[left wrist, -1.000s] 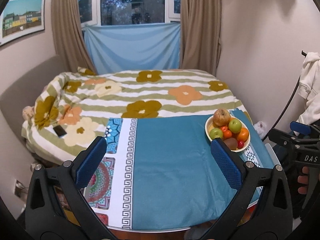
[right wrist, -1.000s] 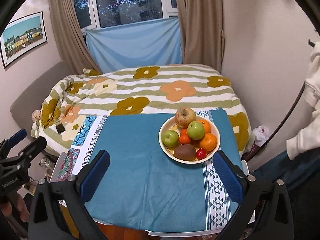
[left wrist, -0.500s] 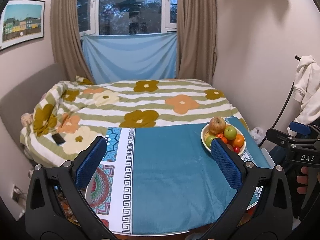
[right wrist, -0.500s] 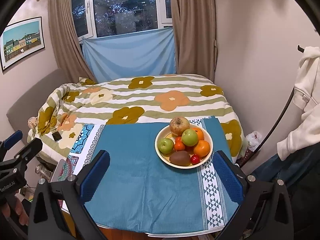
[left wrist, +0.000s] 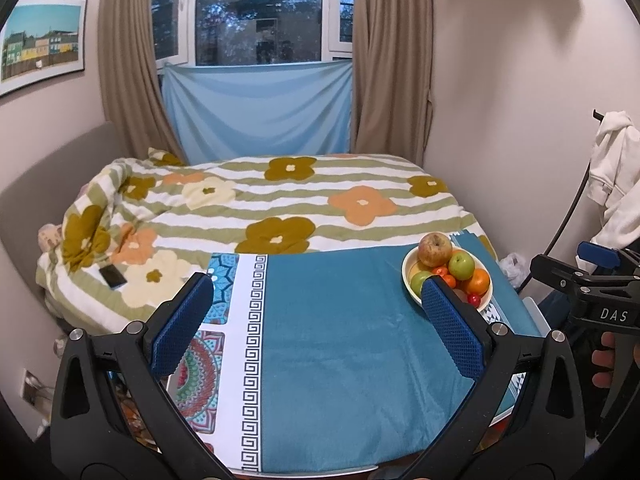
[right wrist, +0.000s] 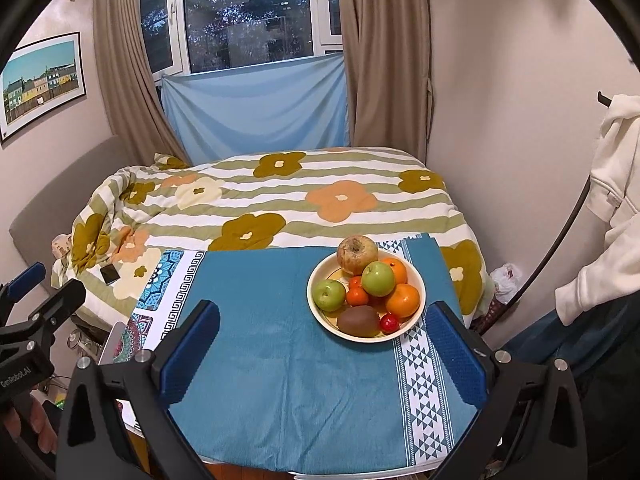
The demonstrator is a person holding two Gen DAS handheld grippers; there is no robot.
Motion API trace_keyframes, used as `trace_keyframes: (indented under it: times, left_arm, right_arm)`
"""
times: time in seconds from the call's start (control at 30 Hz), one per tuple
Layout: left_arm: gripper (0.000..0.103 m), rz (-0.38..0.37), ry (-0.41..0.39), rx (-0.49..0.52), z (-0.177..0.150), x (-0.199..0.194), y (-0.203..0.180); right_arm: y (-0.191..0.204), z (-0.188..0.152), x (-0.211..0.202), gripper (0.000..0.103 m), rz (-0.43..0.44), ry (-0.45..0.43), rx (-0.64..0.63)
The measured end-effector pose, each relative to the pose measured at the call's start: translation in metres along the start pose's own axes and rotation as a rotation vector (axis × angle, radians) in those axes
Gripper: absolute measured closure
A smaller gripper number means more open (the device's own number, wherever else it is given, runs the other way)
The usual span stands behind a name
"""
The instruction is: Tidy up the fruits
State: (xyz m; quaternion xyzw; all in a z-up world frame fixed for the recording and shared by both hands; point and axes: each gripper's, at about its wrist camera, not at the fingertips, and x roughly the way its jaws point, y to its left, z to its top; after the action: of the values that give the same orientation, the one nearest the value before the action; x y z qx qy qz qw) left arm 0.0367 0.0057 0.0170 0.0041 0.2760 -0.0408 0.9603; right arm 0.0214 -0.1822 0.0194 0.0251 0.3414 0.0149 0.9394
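A cream bowl [right wrist: 316, 308] [left wrist: 407, 270] of fruit stands at the right side of a table under a teal cloth [right wrist: 288, 360] [left wrist: 340, 340]. It holds a reddish apple [right wrist: 357, 254], two green apples [right wrist: 377, 278], oranges [right wrist: 403, 299], a kiwi [right wrist: 358, 319] and a small red fruit [right wrist: 389, 323]. My right gripper [right wrist: 320, 340] is open, held back from the bowl above the cloth. My left gripper [left wrist: 318, 322] is open too, further left; its right finger hides part of the bowl. Neither holds anything.
Behind the table lies a bed with a flowered blanket [right wrist: 280, 200], a phone [left wrist: 113, 276] on its left part. A wall is close on the right, with white clothing [right wrist: 616, 184] hanging there. The cloth's patterned end [left wrist: 204, 360] covers the table's left side.
Both grippers have tilted up and drawn slightly back, so the bowl and table sit lower and smaller in each view. Jaws stayed open; no fruit moved.
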Motion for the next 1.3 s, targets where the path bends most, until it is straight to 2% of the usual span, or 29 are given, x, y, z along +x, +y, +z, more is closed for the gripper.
trace_keyframes:
  times: [1.3]
  left_arm:
    - [0.0, -0.009, 0.009, -0.02, 0.0, 0.0066, 0.0061]
  right_arm:
    - [0.0003, 0.0023, 0.0046, 0.0, -0.004, 0.0, -0.002]
